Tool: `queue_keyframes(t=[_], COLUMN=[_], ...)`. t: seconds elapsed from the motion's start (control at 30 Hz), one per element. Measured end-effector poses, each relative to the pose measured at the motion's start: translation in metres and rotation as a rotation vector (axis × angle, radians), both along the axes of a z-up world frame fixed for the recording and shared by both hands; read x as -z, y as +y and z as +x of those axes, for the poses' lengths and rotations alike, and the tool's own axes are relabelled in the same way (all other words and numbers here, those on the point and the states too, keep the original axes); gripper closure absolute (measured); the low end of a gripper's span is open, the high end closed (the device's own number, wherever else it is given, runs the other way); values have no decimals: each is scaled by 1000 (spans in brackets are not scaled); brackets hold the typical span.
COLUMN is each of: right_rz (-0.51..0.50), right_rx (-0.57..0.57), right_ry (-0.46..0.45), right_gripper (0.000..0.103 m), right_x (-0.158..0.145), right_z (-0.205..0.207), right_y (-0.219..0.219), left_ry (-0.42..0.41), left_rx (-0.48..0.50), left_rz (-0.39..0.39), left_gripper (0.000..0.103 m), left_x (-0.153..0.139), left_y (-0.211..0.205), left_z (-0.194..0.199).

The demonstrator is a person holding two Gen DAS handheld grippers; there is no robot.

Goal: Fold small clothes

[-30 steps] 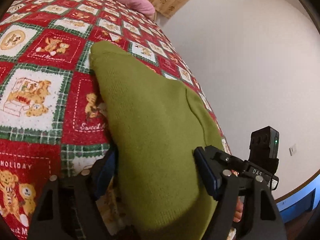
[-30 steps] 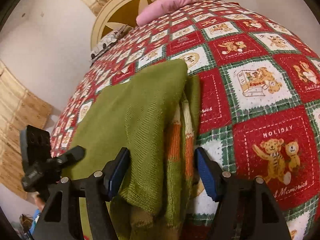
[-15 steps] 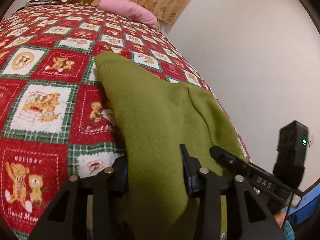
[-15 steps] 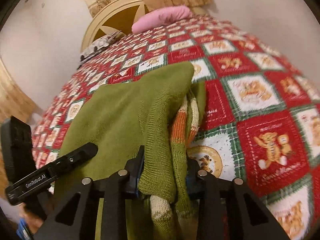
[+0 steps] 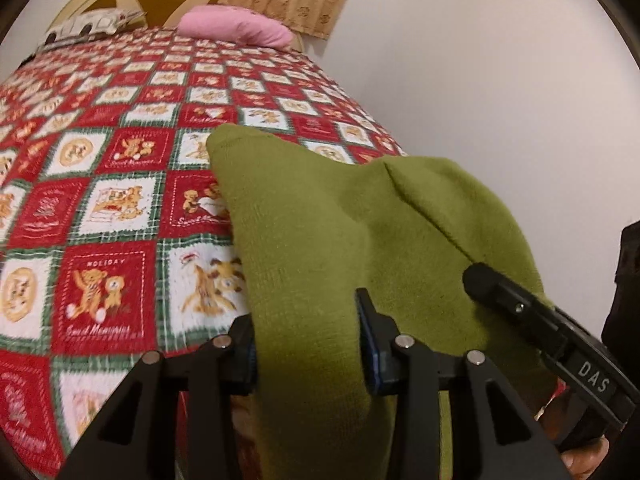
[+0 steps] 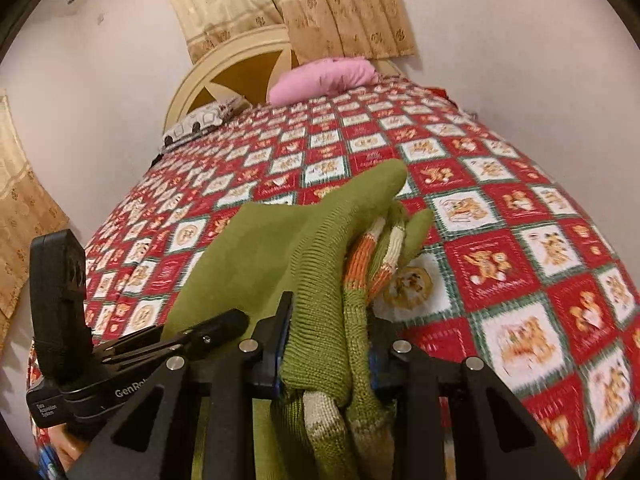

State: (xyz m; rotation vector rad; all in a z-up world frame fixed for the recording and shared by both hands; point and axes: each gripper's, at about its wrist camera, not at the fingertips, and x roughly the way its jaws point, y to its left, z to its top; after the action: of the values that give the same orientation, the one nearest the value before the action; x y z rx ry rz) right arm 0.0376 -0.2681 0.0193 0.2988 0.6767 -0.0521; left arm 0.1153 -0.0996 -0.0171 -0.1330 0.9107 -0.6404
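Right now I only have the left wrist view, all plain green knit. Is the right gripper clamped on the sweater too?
Observer: Yes, the right gripper is shut on a bunched edge of the green sweater.
Operator: Is the sweater plain green on that side?
Observer: No, orange and cream striped knit shows from under the green layer.
Operator: What's on the wall above the headboard?
Observer: Tan patterned curtains hang behind the headboard.

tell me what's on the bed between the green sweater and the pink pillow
Only bare quilt lies between the green sweater and the pink pillow; both wrist views show it.
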Motion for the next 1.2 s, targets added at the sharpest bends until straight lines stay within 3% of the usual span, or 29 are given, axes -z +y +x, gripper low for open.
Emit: queue_keyframes(t=[0.17, 0.4, 0.8, 1.2], right_rz=[-17, -66, -61, -156], right_rx=[36, 71, 48, 87], right_ry=[-42, -70, -79, -126], right_gripper=[74, 74, 74, 74], right_x=[-19, -28, -13, -21], right_z=[-43, -100, -154, -209], right_y=[6, 24, 66, 78], left_ry=[-71, -58, -74, -130], left_rx=[44, 55, 26, 90], left_rz=[34, 38, 96, 95], left_gripper=[62, 62, 62, 62], left_x=[-20, -21, -13, -24], left_y=[-6, 0, 30, 21], left_z=[-38, -79, -133, -172])
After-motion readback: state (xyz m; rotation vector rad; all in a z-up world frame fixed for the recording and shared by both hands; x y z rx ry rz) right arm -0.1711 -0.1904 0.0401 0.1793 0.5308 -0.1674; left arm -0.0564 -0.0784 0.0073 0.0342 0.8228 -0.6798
